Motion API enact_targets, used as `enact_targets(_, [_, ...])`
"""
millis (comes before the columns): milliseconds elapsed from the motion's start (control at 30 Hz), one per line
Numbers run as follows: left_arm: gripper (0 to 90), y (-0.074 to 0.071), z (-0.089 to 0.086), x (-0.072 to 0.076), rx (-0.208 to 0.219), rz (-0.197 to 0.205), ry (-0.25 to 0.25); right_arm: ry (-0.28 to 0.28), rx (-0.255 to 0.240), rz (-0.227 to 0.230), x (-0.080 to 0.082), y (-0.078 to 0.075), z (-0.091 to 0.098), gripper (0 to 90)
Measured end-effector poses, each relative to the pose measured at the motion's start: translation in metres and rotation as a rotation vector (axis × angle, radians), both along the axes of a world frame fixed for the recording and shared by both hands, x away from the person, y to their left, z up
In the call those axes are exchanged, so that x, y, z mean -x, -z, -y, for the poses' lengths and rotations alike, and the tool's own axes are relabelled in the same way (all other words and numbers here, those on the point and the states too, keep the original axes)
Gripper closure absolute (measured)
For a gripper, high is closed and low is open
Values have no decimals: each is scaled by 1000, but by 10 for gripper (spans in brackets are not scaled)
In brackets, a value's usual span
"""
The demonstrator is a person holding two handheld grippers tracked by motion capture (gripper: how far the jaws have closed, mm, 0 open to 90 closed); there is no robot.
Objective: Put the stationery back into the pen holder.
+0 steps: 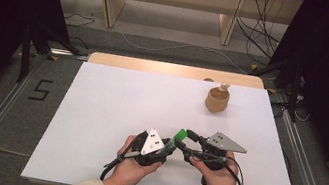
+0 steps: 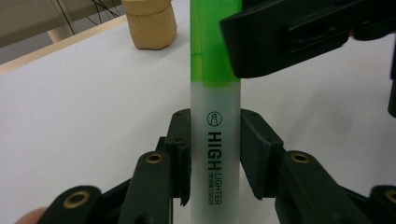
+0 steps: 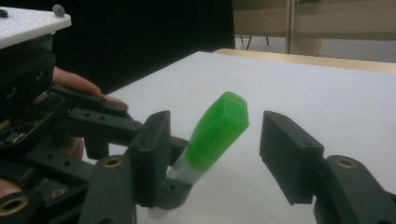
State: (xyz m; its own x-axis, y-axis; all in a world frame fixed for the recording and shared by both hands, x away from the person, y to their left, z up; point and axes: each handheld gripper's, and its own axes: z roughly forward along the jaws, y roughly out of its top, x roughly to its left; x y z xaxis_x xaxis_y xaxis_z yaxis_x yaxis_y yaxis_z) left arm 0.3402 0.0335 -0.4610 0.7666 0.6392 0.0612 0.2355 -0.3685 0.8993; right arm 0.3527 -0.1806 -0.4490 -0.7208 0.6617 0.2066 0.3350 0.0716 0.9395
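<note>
- the left gripper (image 2: 215,154) clamps the white barrel of a highlighter (image 2: 215,140), both pads pressed flat against its sides; the print on the barrel reads "high lighter".
- the highlighter's green cap (image 3: 218,130) sticks out past the left jaws, tilted up, above the near middle of the white table (image 1: 115,99).
- the right gripper (image 3: 215,154) stands with its jaws partly apart around that cap: there is a clear gap to the cap on one side, and i cannot tell whether the other pad touches it.
- in the high view the two grippers meet tip to tip, left gripper (image 1: 171,147), right gripper (image 1: 184,135), each in one of the person's hands, the green cap (image 1: 179,135) between them.
- well apart, toward the far right of the table, stands a tan cup (image 1: 217,100) with something small sticking out of its top.
</note>
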Motion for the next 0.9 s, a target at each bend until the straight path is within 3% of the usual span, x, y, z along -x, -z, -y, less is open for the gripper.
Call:
enact_targets(433, [664,-1,4,4,12,19,-11,29,-41,-19,0,0,-6,615])
enact_targets(533, [664,-2,4,5,17,23,-10,31,-43,-6,0,0,-4,656])
enact_targets(667, [664,-2,5,5,16,29,-9,27,-69,-22,1,-2,-4,682])
enact_targets(900, [660,-2,6,5,21,46,-3,5,-82,-10,4,-5,-6,737])
